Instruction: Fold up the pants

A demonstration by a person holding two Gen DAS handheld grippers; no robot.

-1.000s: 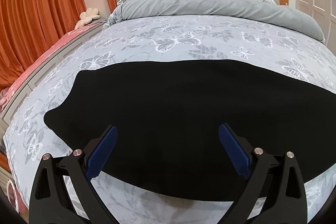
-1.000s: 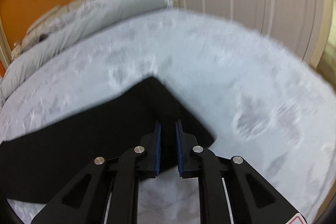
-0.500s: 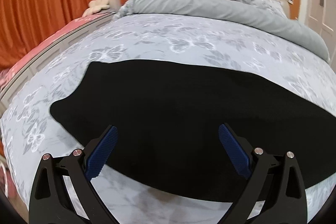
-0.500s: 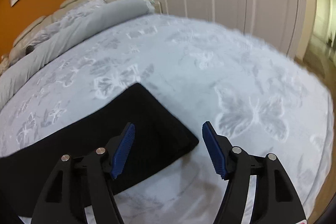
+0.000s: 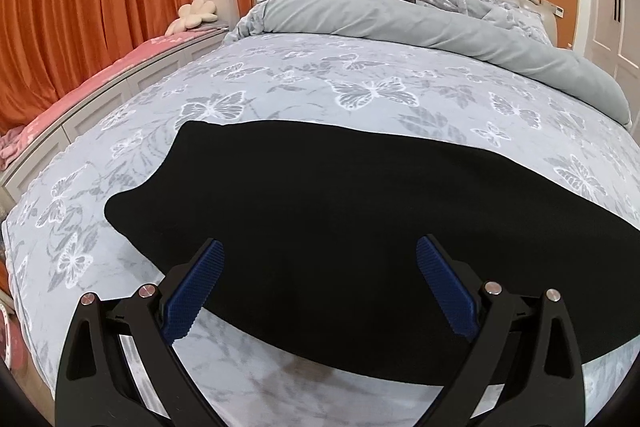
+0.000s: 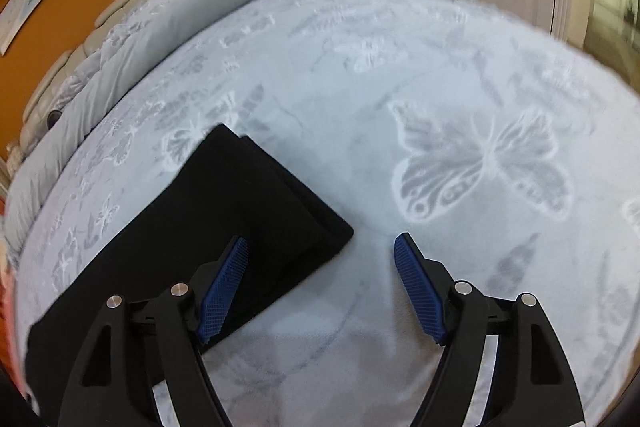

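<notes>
**Q:** Left wrist view question: why are the pants laid out across the middle of the frame like that?

**A:** Looks like they're spread flat on the butterfly bedspread so a fold can be made cleanly. One pointed end is seen at centre-left, and the rest runs off the right edge. The left gripper is held spread wide over the near edge, nothing pinched between the pads.

**Q:** And the other camera?

**A:** In the right wrist view the squared end of the pants is seen at centre-left, apparently doubled, since a second layer edge shows. The right gripper is also spread wide and empty, with one pad over the cloth and the other over bare bedspread. Probably it's lined up so that corner can be pinched next. The grey duvet is bunched at the top, well apart.
</notes>
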